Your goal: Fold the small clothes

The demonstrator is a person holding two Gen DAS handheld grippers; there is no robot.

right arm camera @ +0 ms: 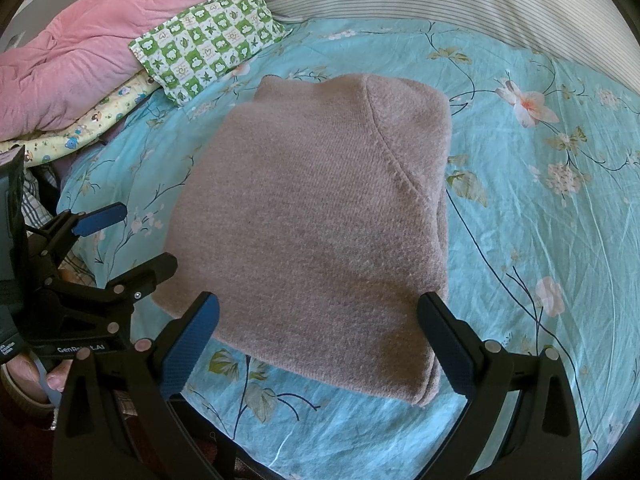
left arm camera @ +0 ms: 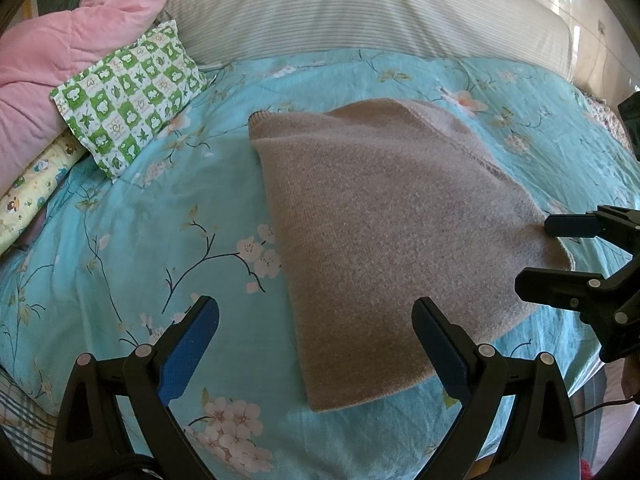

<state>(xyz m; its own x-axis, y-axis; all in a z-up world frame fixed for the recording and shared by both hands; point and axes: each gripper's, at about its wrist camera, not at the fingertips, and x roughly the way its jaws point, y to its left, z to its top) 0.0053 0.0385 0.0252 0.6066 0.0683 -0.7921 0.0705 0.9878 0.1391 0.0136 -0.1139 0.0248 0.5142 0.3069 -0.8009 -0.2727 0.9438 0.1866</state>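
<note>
Sweater (right arm camera: 316, 216), a taupe knit already folded into a compact block, lies just ahead of both tools on the floral bedspread (right arm camera: 540, 208). Right gripper (right arm camera: 318, 344) and left gripper (left arm camera: 316, 344) hover spread wide and empty, probably released so the fold stays flat. Farther out lie a green checked pillow (left arm camera: 128, 96) and pink quilt (left arm camera: 60, 52); nothing blocks.
</note>
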